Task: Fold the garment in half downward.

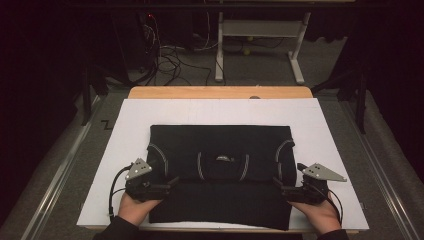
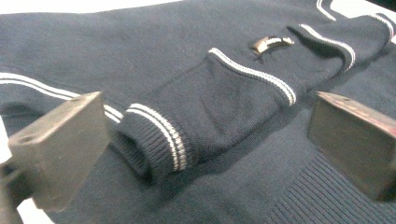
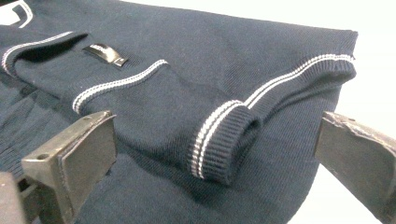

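Folded dark sweater [image 1: 220, 170] lies between my two tools on the white surface [image 1: 320, 130]. Left tool [image 1: 165, 186] sits at the sweater's left edge, jaws apart, nothing pinched; a striped cuff [image 2: 154, 144] lies right ahead between the jaws, not touched. Right tool [image 1: 286, 189] sits at the right edge, jaws also apart, the other cuff [image 3: 219, 144] just ahead between them, untouched. Bare white surface outside each tool and beyond the sweater's far edge; the near edge is close under my hands. Sweater: navy knit, white double stripes on the cuffs, sleeves folded inward, small dark label [image 2: 271, 44] at centre.
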